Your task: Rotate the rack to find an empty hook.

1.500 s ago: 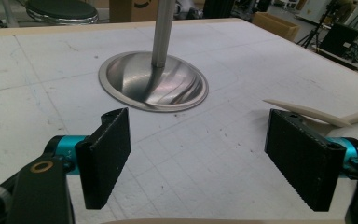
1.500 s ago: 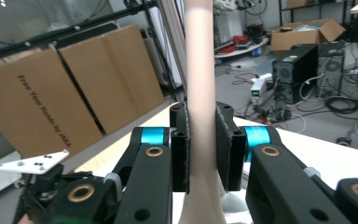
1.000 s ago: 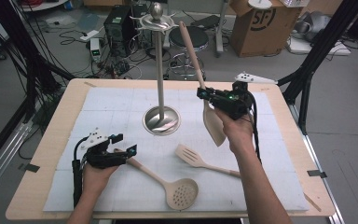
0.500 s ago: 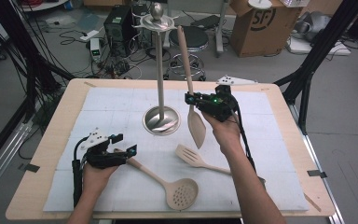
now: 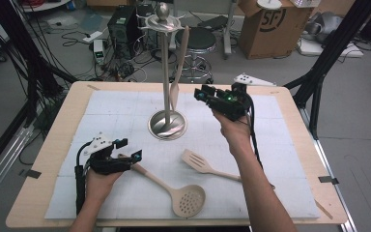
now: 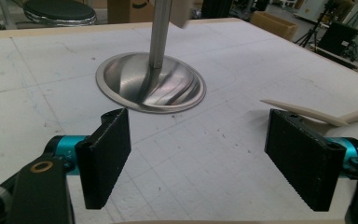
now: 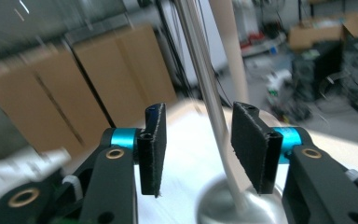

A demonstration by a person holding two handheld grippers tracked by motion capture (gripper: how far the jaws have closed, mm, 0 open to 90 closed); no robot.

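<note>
1. One hanging spatula dangles from the top of the stand, on the pole's 3 o'clock side. It can swing and drop off if the right gripper bumps it.
2. The right gripper is at the stand's 3 o'clock. Its jaws have just been opening. They are let go, with nothing between them.
3. The left gripper rests at 7 o'clock, wide apart and empty.
4. Count: one stand, two grippers and three wooden tools. One tool hangs. The holey spoon and the slotted turner lie near 6 o'clock.
</note>
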